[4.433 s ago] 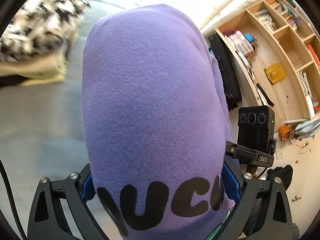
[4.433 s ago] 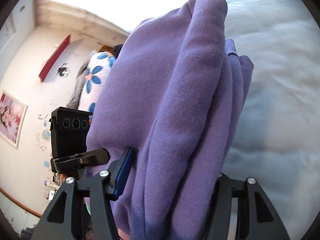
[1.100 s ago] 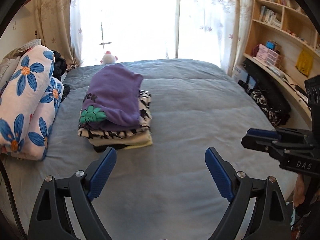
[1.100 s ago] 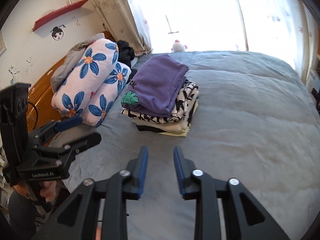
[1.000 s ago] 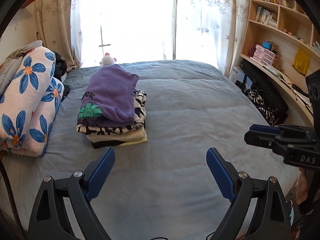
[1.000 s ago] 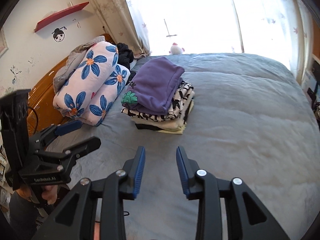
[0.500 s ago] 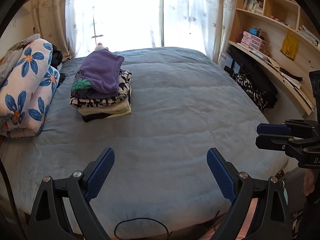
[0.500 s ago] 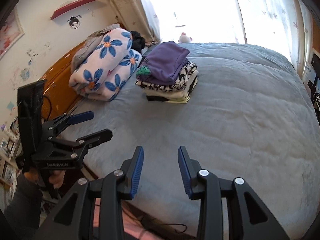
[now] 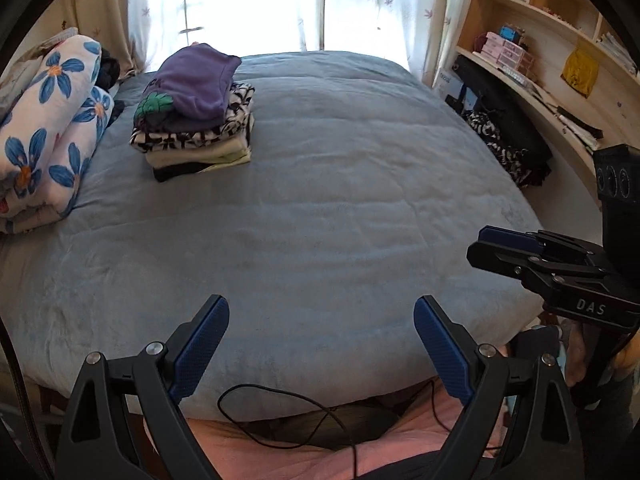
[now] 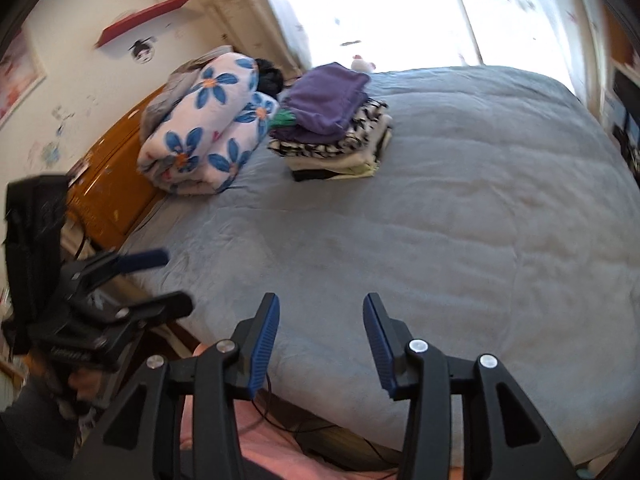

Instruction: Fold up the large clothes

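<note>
We have the left hand-held gripper (image 9: 321,314) spread wide over the near edge of the bed (image 9: 340,208), nothing between its blue pads (image 9: 438,350). Our right hand-held gripper (image 10: 320,320) is partly spread and its jaws are opening, empty too, above the same grey-blue cover. The purple top (image 9: 196,80) lies folded on the pile (image 9: 196,144) of clothes, far across the bed near the window, well apart from both tools. Just beside the pile sits a rolled flowered quilt (image 9: 44,128). A black cable (image 9: 288,408) loops below the bed's edge.
</note>
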A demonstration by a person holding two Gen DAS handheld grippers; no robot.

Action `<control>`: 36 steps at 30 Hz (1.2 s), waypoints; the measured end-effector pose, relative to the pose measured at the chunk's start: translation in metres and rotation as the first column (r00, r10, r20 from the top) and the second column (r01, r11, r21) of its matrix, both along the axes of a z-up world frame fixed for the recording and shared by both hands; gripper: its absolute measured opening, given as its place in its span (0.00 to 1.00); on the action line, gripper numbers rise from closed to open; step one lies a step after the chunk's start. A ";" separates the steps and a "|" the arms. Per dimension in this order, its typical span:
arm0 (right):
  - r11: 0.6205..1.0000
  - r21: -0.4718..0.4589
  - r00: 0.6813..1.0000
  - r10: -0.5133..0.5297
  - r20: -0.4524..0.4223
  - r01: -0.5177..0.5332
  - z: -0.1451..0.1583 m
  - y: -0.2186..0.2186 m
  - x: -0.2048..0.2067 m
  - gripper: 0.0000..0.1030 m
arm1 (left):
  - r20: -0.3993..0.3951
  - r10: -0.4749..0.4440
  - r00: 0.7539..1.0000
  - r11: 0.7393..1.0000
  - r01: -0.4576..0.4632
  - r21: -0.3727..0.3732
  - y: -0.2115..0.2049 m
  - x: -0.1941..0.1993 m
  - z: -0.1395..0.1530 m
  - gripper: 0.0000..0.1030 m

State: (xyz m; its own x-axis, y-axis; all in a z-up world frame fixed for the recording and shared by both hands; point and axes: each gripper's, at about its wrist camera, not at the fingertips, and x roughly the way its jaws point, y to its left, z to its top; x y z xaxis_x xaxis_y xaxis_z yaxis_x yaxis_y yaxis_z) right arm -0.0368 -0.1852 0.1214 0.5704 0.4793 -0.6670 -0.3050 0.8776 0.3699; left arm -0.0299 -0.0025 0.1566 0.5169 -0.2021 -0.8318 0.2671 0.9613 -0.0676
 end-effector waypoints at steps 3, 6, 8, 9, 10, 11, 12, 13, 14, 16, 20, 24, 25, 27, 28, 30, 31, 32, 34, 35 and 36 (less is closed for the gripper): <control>0.996 -0.040 0.997 -0.080 0.016 0.080 -0.030 0.003 -0.001 0.42 | 0.050 0.052 0.997 0.998 -0.054 0.039 0.001 0.001 -0.024 0.90; 0.991 -0.059 0.993 -0.120 0.003 0.120 -0.055 0.007 -0.002 0.42 | 0.094 0.104 0.990 0.992 -0.111 0.063 -0.002 0.005 -0.052 0.90; 0.984 -0.086 0.987 -0.159 -0.003 0.158 -0.072 0.011 -0.003 0.42 | 0.114 0.132 0.985 0.986 -0.143 0.086 -0.008 0.008 -0.072 0.90; 0.979 -0.103 0.984 -0.179 0.001 0.178 -0.077 0.011 -0.003 0.43 | 0.117 0.145 0.982 0.983 -0.157 0.096 -0.010 0.009 -0.082 0.90; 0.973 -0.123 0.980 -0.197 0.006 0.196 -0.082 0.012 -0.003 0.43 | 0.115 0.153 0.981 0.981 -0.165 0.100 -0.011 0.013 -0.088 0.90; 0.966 -0.145 0.976 -0.216 0.012 0.215 -0.087 0.013 -0.003 0.43 | 0.108 0.162 0.981 0.980 -0.173 0.098 -0.014 0.016 -0.097 0.90; 0.958 -0.162 0.971 -0.237 0.017 0.237 -0.093 0.014 -0.004 0.43 | 0.092 0.167 0.982 0.981 -0.175 0.087 -0.017 0.019 -0.108 0.90; 0.952 -0.169 0.966 -0.257 0.015 0.256 -0.098 0.013 -0.003 0.43 | 0.082 0.170 0.982 0.981 -0.176 0.081 -0.020 0.022 -0.116 0.90; 0.948 -0.167 0.962 -0.272 0.010 0.269 -0.102 0.012 -0.002 0.43 | 0.076 0.173 0.982 0.980 -0.179 0.083 -0.021 0.023 -0.122 0.90; 0.944 -0.152 0.955 -0.295 0.001 0.292 -0.109 0.008 -0.002 0.43 | 0.063 0.180 0.982 0.979 -0.185 0.084 -0.029 0.030 -0.137 0.90; 0.930 -0.122 0.936 -0.351 -0.011 0.347 -0.120 0.002 0.004 0.52 | 0.070 0.194 0.978 0.976 -0.200 0.084 -0.037 0.038 -0.151 0.90; 0.924 -0.121 0.931 -0.365 -0.003 0.362 -0.125 0.002 0.010 0.53 | 0.080 0.203 0.976 0.973 -0.211 0.095 -0.044 0.044 -0.158 0.90; 0.924 -0.124 0.931 -0.365 0.000 0.362 -0.125 0.003 0.011 0.53 | 0.082 0.205 0.975 0.973 -0.213 0.094 -0.045 0.044 -0.158 0.90; 0.921 -0.134 0.930 -0.368 0.007 0.365 -0.127 0.004 0.013 0.53 | 0.081 0.213 0.974 0.972 -0.219 0.084 -0.045 0.046 -0.159 0.90; 0.921 -0.136 0.930 -0.367 0.010 0.365 -0.128 0.005 0.013 0.53 | 0.081 0.216 0.973 0.971 -0.222 0.083 -0.044 0.046 -0.159 0.90; 0.922 -0.135 0.931 -0.364 0.015 0.363 -0.130 0.005 0.014 0.53 | 0.079 0.219 0.972 0.970 -0.226 0.085 -0.044 0.048 -0.160 0.90; 0.922 -0.137 0.931 -0.364 0.016 0.362 -0.131 0.006 0.014 0.53 | 0.078 0.219 0.973 0.970 -0.226 0.088 -0.043 0.047 -0.161 0.90; 0.922 -0.138 0.931 -0.364 0.017 0.363 -0.131 0.006 0.014 0.53 | 0.078 0.219 0.973 0.970 -0.225 0.090 -0.044 0.047 -0.161 0.90; 0.923 -0.134 0.932 -0.362 0.017 0.361 -0.133 0.006 0.014 0.53 | 0.071 0.219 0.973 0.971 -0.225 0.086 -0.043 0.049 -0.163 0.90; 0.924 -0.132 0.932 -0.361 0.014 0.360 -0.133 0.006 0.014 0.53 | 0.067 0.220 0.973 0.971 -0.225 0.084 -0.042 0.049 -0.163 0.90; 0.924 -0.129 0.933 -0.360 0.014 0.359 -0.134 0.006 0.013 0.53 | 0.062 0.222 0.973 0.971 -0.226 0.079 -0.042 0.050 -0.163 0.90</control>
